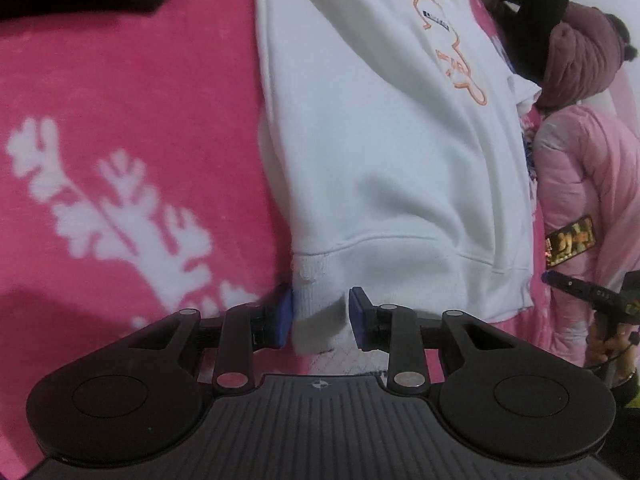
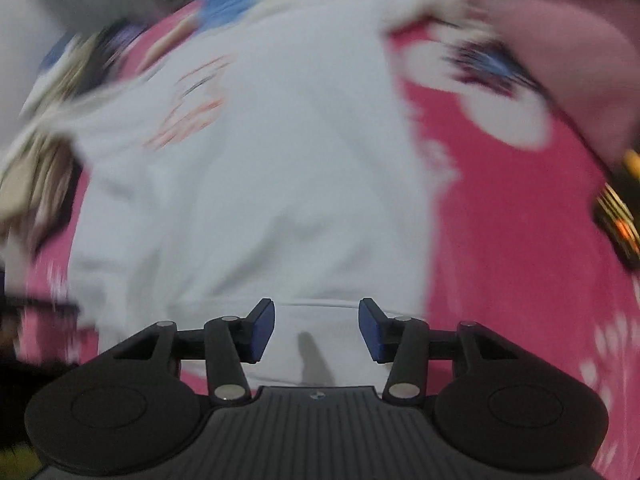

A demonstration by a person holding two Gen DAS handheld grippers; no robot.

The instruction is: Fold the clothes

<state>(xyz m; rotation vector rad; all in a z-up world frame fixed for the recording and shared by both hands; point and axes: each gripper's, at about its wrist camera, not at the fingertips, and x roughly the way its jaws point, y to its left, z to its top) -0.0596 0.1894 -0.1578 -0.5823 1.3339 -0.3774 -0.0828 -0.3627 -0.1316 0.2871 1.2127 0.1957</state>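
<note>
The white sweatshirt [image 1: 384,152] lay flat on a pink blanket [image 1: 120,80] with white leaf shapes, its ribbed hem toward both cameras. The left gripper [image 1: 320,316] stood at the hem's left corner, its jaws partly apart with the ribbed cuff between the blue pads; whether the pads pressed on the cloth could not be told. To the left of the sweatshirt's long edge the blanket was bare and wide. On the right, the edge ran close to a pink padded jacket [image 1: 588,184], with a dark red garment [image 1: 580,60] and a black one [image 1: 532,4] beyond it. The other gripper [image 1: 588,292] showed at the far right, held in a hand [image 1: 608,344].

The right wrist view was blurred. There the right gripper [image 2: 316,328] hovered over the hem's middle, jaws open with nothing between them. Pink blanket lay open to its right.
</note>
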